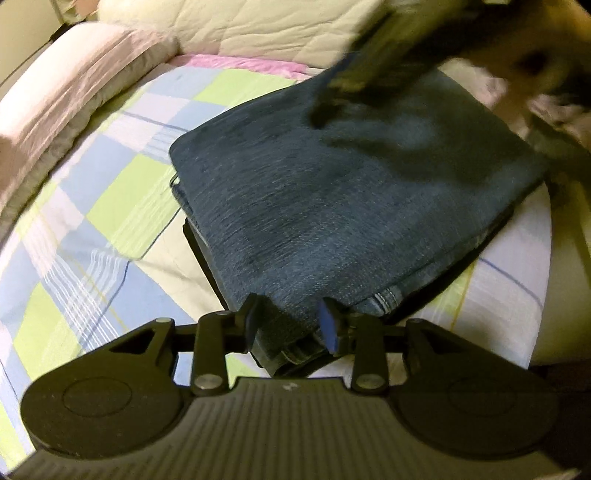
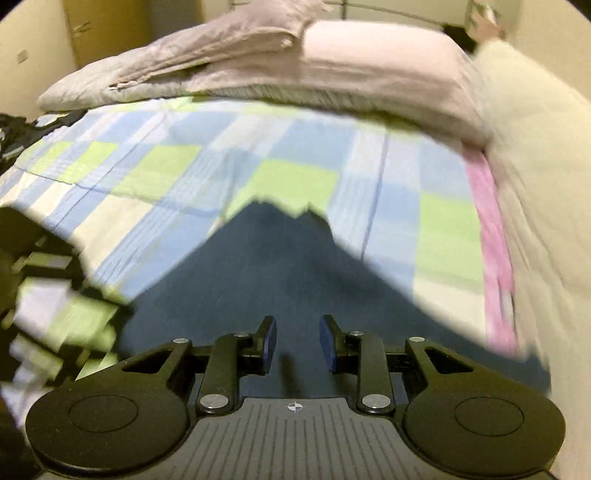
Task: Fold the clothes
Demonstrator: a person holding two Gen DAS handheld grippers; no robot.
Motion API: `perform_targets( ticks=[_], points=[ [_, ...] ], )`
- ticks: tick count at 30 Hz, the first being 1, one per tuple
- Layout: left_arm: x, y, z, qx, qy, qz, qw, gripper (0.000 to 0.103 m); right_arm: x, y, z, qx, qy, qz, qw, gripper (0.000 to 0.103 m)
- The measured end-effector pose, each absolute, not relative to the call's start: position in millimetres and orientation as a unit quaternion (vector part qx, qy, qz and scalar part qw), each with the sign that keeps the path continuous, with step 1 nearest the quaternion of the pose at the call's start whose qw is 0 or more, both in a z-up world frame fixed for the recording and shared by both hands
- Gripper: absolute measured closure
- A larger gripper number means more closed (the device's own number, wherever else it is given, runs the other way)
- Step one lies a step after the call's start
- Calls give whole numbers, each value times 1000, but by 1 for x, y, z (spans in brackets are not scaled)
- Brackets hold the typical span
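Note:
Folded dark blue jeans (image 1: 332,206) lie on a checked bedsheet (image 1: 92,192). My left gripper (image 1: 291,321) is open, its fingers either side of the jeans' near corner, not closed on it. My right gripper (image 2: 298,341) is open and empty just above the jeans (image 2: 266,266). It shows blurred in the left wrist view (image 1: 369,59) over the far edge of the jeans.
A pink pillow (image 1: 62,107) lies at the left, a cream quilt (image 1: 258,26) at the back. In the right wrist view a grey folded cover (image 2: 184,59) and pillow (image 2: 388,62) lie beyond the sheet (image 2: 166,158). The bed's edge is at the right (image 1: 535,295).

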State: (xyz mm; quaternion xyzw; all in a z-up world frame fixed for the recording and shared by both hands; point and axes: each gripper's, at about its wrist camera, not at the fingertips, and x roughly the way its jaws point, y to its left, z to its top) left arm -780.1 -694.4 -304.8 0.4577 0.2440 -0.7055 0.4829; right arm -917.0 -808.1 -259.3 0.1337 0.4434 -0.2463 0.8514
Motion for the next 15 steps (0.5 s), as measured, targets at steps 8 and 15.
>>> perform_targets(
  ticks=[8, 15],
  points=[
    [-763, -721, -290, 412, 320, -686, 507, 69, -910, -855, -279, 170, 465, -240, 835, 73],
    [-763, -789, -281, 351, 329, -701, 526, 71, -1014, -869, -262, 203, 438, -398, 780, 74]
  ],
)
